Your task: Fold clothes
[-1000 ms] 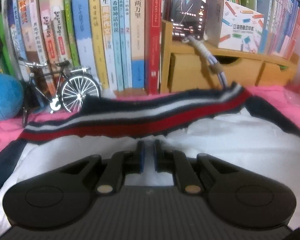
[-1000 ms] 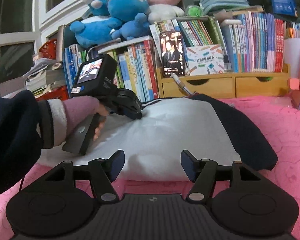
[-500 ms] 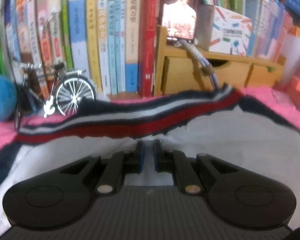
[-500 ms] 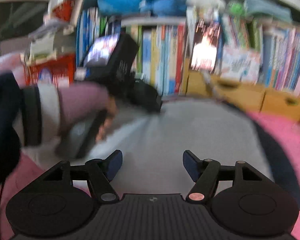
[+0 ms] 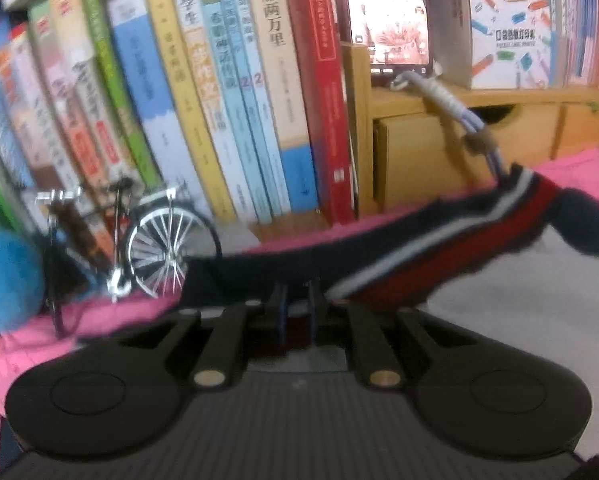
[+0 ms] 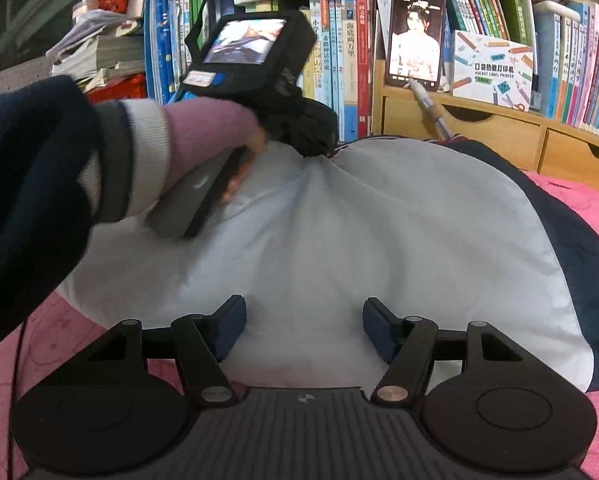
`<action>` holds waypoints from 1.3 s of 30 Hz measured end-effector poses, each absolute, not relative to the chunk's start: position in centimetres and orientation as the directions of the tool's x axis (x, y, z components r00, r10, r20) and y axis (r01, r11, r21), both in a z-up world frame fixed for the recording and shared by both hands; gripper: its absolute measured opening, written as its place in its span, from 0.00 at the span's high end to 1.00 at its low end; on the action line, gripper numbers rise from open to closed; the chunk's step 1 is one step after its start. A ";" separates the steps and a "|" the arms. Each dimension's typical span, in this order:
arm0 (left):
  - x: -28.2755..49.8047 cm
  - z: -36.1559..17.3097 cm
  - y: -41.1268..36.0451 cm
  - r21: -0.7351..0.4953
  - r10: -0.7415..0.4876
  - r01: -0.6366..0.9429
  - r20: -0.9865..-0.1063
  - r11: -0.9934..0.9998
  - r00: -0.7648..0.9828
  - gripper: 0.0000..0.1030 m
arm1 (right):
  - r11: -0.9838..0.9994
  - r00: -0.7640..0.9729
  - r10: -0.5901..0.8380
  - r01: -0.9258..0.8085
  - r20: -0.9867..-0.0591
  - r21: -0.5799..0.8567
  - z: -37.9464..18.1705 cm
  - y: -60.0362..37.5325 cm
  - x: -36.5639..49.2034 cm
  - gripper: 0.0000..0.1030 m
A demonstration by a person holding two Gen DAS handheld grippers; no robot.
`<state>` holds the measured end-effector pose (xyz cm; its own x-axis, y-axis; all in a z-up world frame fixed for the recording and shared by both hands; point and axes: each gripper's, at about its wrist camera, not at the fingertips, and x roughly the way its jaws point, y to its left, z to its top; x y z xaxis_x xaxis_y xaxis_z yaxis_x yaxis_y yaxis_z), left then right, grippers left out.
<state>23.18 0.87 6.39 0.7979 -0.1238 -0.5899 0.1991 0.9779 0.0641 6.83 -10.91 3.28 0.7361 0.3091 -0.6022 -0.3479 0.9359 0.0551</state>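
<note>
A white garment [image 6: 339, 232] with navy sleeves lies spread on the pink blanket [image 6: 579, 200]. Its striped navy, white and red hem band [image 5: 419, 256] runs across the left wrist view. My left gripper [image 5: 297, 312] is shut on that band and lifts it off the blanket; it also shows in the right wrist view [image 6: 311, 144] at the garment's far edge, where the cloth puckers. My right gripper [image 6: 303, 330] is open and empty, hovering over the near edge of the white cloth.
A row of books [image 5: 219, 100] and a wooden drawer unit [image 6: 499, 136] stand right behind the garment. A model bicycle [image 5: 139, 248] and a blue plush ball [image 5: 3, 280] sit at the far left. A phone [image 6: 417, 36] leans on the unit.
My left gripper has moved up to the striped band, closed on it and raised it. My right gripper has moved forward over the garment's near edge, still open.
</note>
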 end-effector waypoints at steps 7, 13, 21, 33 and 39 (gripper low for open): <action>19.7 8.8 2.4 0.015 -0.156 0.196 -0.545 0.980 0.824 0.76 | 0.936 0.734 0.312 -0.346 -0.603 0.063 3.2 -10.9 7.1 0.37; 13.1 8.6 4.0 -0.004 -0.162 0.187 -0.516 0.982 0.841 0.72 | 0.936 0.734 0.312 -0.346 -0.603 0.063 3.2 -10.9 7.2 0.37; 6.6 4.3 4.5 0.140 -0.064 0.179 -0.584 0.974 0.809 0.64 | 0.937 0.736 0.309 -0.345 -0.602 0.058 3.2 -10.9 7.0 0.36; 4.9 3.8 14.0 0.361 0.303 -0.113 -0.527 0.926 0.794 0.55 | 0.941 0.740 0.294 -0.335 -0.605 0.049 3.0 -10.9 7.2 0.31; 2.2 7.3 14.6 0.179 0.214 -0.142 -0.500 0.974 0.839 0.62 | 0.942 0.742 0.292 -0.333 -0.604 0.046 3.0 -10.9 7.2 0.31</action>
